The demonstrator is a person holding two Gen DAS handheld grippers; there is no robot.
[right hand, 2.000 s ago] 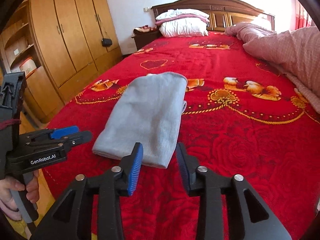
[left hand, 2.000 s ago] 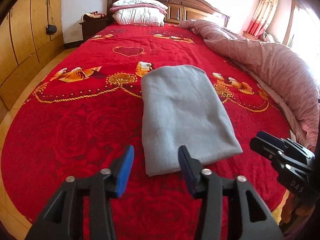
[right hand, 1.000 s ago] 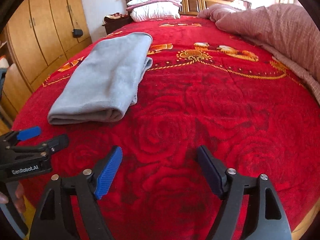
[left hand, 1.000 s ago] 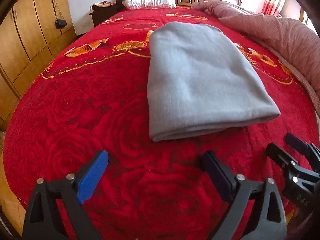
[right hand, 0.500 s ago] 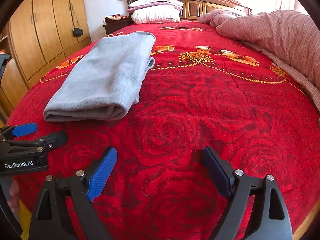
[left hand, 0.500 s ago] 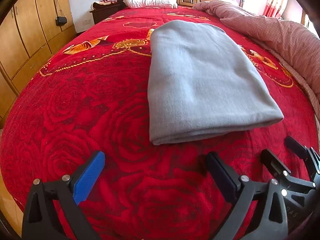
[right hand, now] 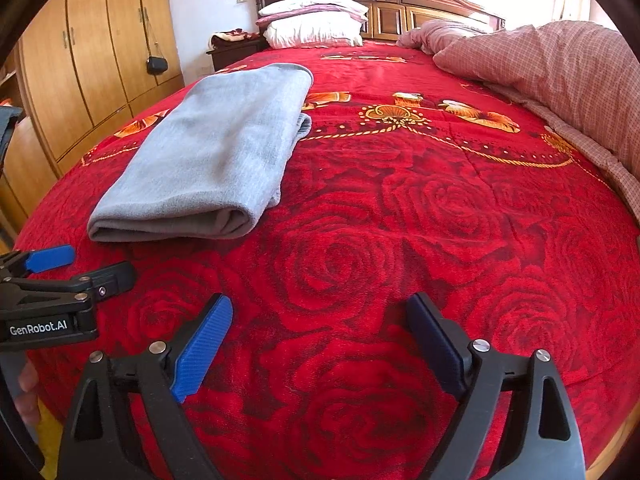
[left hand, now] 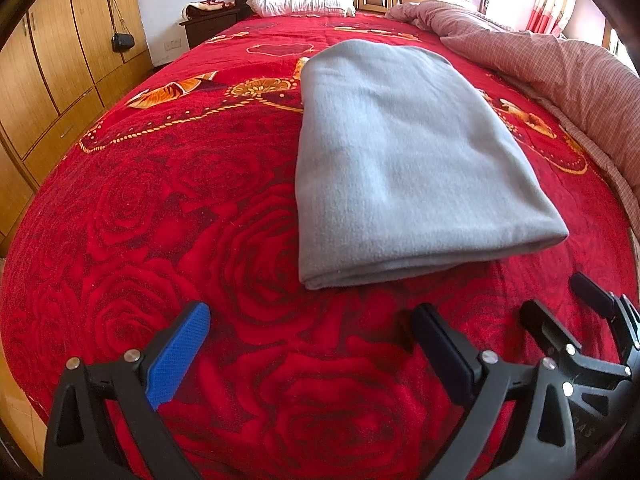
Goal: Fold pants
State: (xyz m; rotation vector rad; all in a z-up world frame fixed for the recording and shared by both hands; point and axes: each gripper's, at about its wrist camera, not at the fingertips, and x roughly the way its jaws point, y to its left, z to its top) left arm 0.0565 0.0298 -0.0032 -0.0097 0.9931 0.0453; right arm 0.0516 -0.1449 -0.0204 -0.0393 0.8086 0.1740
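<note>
The grey pants (left hand: pixel 400 152) lie folded into a long flat bundle on the red rose bedspread (left hand: pixel 160 200), their thick folded edge towards me. My left gripper (left hand: pixel 310 314) hovers open just short of that near edge, nothing between its fingers. In the right wrist view the pants (right hand: pixel 216 152) sit to the upper left, and my right gripper (right hand: pixel 320 302) stands wide open over bare bedspread to their right, holding nothing. Each gripper shows in the other's view: the right gripper (left hand: pixel 558 296) at the lower right, the left gripper (right hand: pixel 96 262) at the lower left.
A pink checked duvet (right hand: pixel 560 92) is heaped along the bed's right side. Pillows (right hand: pixel 316 20) are stacked at the wooden headboard (right hand: pixel 400 4). Wooden wardrobes (right hand: pixel 92 60) with a small black bag (right hand: pixel 157 65) stand on the left, beyond a strip of floor.
Both grippers came lower and closer to the bed and spread their jaws much wider. The pants now fill more of the left view. Over the last half second little has shifted.
</note>
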